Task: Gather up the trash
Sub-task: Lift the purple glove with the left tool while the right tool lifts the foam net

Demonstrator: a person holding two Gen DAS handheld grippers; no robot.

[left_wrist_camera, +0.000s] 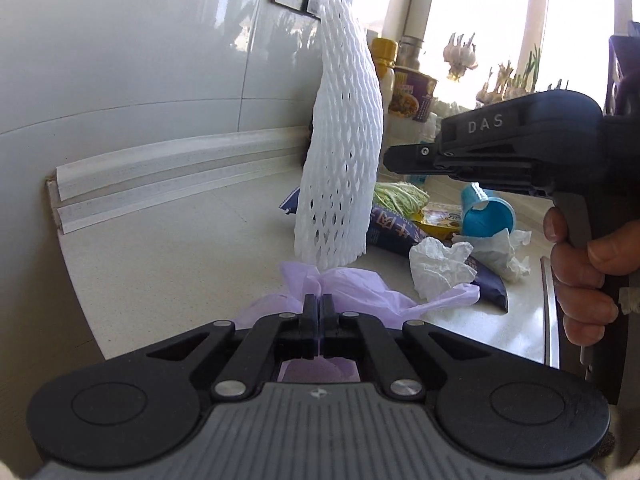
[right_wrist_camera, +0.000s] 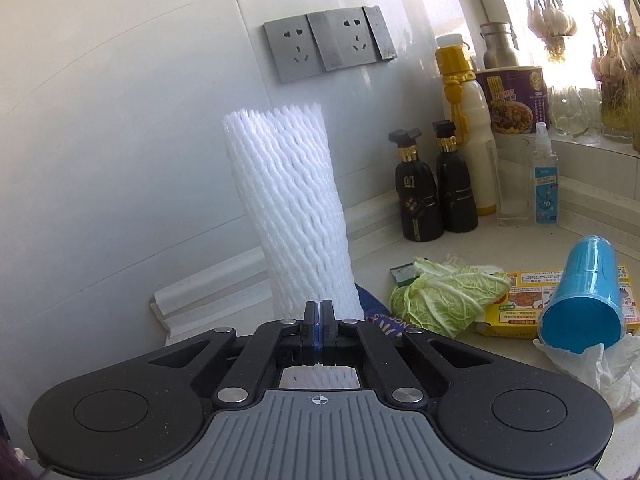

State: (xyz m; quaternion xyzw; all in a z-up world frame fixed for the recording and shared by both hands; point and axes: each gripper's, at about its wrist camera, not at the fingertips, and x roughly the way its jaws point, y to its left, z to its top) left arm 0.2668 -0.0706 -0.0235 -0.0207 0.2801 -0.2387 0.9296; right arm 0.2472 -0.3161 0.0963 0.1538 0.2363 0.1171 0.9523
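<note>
- Nearest the left wrist camera, the left gripper [left_wrist_camera: 319, 312] was clamped together on a lilac plastic bag [left_wrist_camera: 360, 288] crumpled on the pale counter [left_wrist_camera: 168, 256].
- Right gripper [right_wrist_camera: 319, 320], in its own view, was pinched shut on the lower end of a white foam net [right_wrist_camera: 288, 208], which stood tall in front of the tiled wall [right_wrist_camera: 120, 120].
- From the left view the net [left_wrist_camera: 344, 152] hung just above the bag, with the right gripper [left_wrist_camera: 394, 158] reaching in from the right, held by a hand [left_wrist_camera: 580, 264].
- To the right lay more trash: crumpled tissue [left_wrist_camera: 438, 268], a dark blue wrapper [left_wrist_camera: 394, 230], a cabbage leaf [right_wrist_camera: 444, 294], a yellow box [right_wrist_camera: 516, 304] and a tipped blue cup [right_wrist_camera: 582, 292].
- Far right, by the wall, stood two dark bottles [right_wrist_camera: 418, 196], a white bottle [right_wrist_camera: 470, 120] and a spray bottle [right_wrist_camera: 544, 176].
</note>
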